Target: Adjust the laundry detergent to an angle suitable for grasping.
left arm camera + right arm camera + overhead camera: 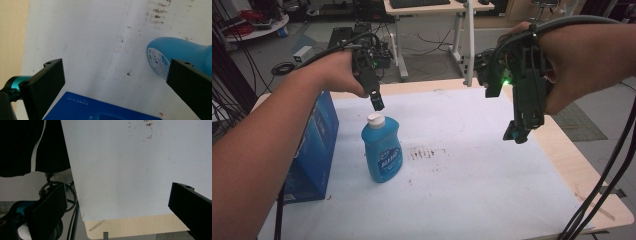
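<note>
The left claw (377, 102) hangs just above the white cap of a blue bottle (382, 150), its black jaws spread wide in the left gripper view with nothing between them and touching nothing. Directly beneath the claw the bottle stands upright on the white sheet (472, 165) that covers the tabletop (584, 175); in the left gripper view the bottle's blue body (175, 53) lies just beside the right-hand jaw, apart from it. Below and to the left of this claw, a blue box (314, 150) stands on edge at the sheet's left border, near the bottle but not touching it.

The right claw (515, 134) is held well off to the right of the bottle, raised over the sheet's right edge and pointing down. Its jaws also stand wide apart and empty in the right gripper view, which looks past them onto bare white sheet (120, 170) and a pale wooden corner of the tabletop (135, 226).

Between the two claws the sheet carries a patch of dark brown smudges (427, 154), just to the right of the bottle. Beyond the far edge of the tabletop, a grey floor (432, 62) strewn with black cables runs to a white-legged desk (464, 30).
</note>
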The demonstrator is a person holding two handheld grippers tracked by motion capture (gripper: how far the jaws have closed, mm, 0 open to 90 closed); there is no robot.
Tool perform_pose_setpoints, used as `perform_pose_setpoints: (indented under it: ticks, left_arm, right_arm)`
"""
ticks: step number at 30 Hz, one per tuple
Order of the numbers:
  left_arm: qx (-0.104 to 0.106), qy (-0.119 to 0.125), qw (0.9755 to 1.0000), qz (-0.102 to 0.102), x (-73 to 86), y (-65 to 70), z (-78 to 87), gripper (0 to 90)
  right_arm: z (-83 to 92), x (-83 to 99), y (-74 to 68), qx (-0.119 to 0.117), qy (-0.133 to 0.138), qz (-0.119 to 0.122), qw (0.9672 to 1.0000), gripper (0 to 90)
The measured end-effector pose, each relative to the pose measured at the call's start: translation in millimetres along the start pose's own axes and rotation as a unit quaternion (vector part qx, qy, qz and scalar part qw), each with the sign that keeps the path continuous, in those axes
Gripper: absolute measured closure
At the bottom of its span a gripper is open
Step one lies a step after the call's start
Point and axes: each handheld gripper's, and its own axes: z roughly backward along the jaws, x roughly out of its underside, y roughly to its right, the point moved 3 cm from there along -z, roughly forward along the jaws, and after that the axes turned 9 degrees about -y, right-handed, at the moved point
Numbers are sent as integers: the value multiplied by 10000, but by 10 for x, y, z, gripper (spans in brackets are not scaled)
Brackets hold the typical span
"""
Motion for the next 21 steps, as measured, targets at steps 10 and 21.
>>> perform_pose_setpoints:
  ticks: [10, 21]
  left_arm:
    - [-39, 19, 9999, 99, 23, 10, 10, 17]
    - [-30, 23, 9999, 143, 12, -15, 4, 17]
  right_arm:
    - [-4, -11, -11, 8, 4, 68, 10000, 11]
    - [-7, 12, -1, 54, 9, 20, 10000, 11]
